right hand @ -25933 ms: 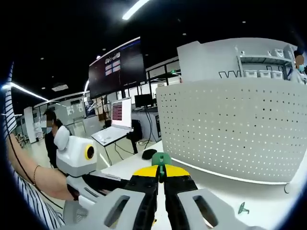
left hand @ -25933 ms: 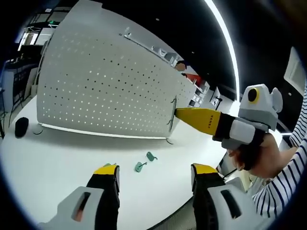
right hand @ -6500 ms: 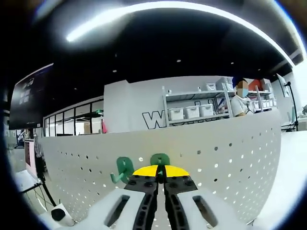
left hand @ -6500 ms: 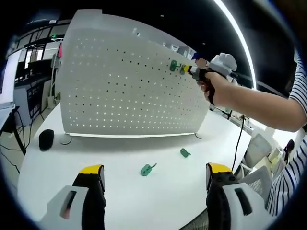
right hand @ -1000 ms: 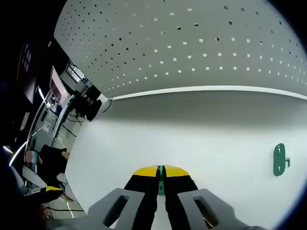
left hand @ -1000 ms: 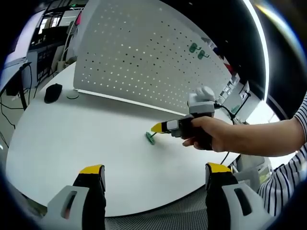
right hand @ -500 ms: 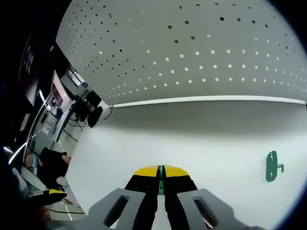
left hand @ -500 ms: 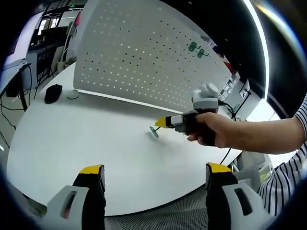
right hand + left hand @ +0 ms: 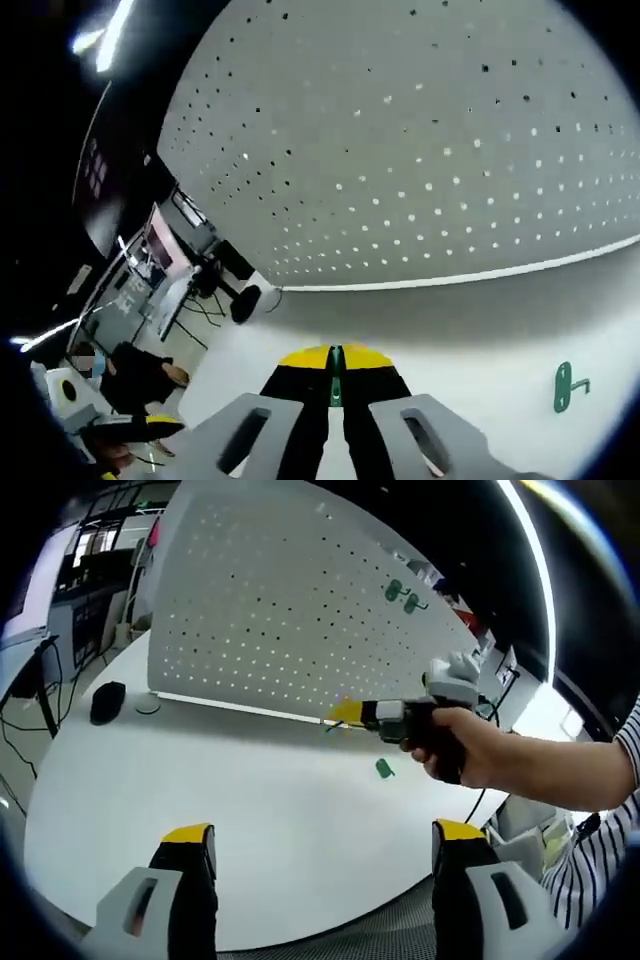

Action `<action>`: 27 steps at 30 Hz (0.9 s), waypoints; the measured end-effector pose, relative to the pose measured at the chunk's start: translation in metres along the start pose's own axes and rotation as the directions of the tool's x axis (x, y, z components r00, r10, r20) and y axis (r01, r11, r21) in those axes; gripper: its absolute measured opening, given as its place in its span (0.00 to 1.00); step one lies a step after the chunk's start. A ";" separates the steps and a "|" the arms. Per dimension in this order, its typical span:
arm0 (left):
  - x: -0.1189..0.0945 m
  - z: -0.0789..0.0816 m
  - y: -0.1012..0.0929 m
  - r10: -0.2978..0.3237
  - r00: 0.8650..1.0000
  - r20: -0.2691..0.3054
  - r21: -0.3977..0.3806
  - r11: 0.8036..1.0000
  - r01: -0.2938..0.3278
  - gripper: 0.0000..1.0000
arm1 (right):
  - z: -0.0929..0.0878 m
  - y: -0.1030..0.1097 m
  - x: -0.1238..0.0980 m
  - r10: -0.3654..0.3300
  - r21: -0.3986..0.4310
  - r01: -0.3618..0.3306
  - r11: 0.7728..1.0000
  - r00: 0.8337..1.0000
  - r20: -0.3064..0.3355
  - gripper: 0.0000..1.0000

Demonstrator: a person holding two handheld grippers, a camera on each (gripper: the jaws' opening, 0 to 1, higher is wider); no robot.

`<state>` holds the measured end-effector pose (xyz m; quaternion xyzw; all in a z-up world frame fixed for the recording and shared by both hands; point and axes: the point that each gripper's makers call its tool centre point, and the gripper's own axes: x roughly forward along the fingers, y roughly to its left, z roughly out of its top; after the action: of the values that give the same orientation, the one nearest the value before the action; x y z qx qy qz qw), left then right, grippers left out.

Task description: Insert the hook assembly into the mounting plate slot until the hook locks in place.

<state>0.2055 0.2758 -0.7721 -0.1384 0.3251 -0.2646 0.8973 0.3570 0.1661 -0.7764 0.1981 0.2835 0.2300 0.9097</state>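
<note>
While the right hand-held gripper (image 9: 335,372) hung above the tabletop (image 9: 180,770), its yellow-tipped jaws were pressed together on a thin green hook (image 9: 335,385), of which only a sliver showed between the tips. In the left gripper view that same tool (image 9: 347,713) appeared carried by a hand (image 9: 470,752), its nose aimed toward the foot of the white perforated mounting plate (image 9: 260,610); a trace of green seemed to sit at its tip, though it was too small to be sure. Gripping the hook by its flat body likely left the insertion end free for a slot.

The left hand-held gripper (image 9: 320,845) stood with its jaws spread wide, holding nothing, low and well back from the plate, probably so its camera took in the whole workspace.

Another green hook (image 9: 385,769) lay loose on the tabletop near the right tool, the same piece seen flat at the edge of the right gripper view (image 9: 563,387). Two hooks (image 9: 401,596) already hung side by side high on the plate, which suggested the task was partly done. A dark round object (image 9: 107,701) sat on the tabletop, well apart from the work.
</note>
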 end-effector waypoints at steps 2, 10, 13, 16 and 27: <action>0.002 0.004 -0.002 -0.003 1.000 0.001 0.015 1.000 0.003 0.92 | 0.007 0.011 -0.008 0.023 0.012 -0.023 1.000 1.000 0.014 0.00; 0.008 0.022 -0.013 -0.020 1.000 0.013 0.052 0.998 0.019 0.91 | 0.035 0.038 -0.041 0.084 -0.026 -0.082 0.996 0.990 0.115 0.00; 0.008 0.028 -0.017 -0.019 1.000 0.003 0.071 0.997 0.018 0.89 | 0.040 0.057 -0.056 0.129 -0.030 -0.126 0.992 0.982 0.136 0.00; 0.010 0.036 -0.019 -0.016 1.000 0.008 0.081 0.997 0.015 0.88 | 0.046 0.073 -0.069 0.166 -0.033 -0.163 0.986 0.972 0.163 0.00; 0.017 0.062 -0.041 -0.088 0.994 0.065 -0.011 0.996 0.089 0.69 | 0.038 0.110 -0.100 0.225 -0.075 -0.214 0.974 0.954 0.199 0.00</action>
<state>0.2412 0.2374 -0.7173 -0.1673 0.2915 -0.2972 0.8937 0.2725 0.1941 -0.6511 0.2270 0.1577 0.3154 0.9078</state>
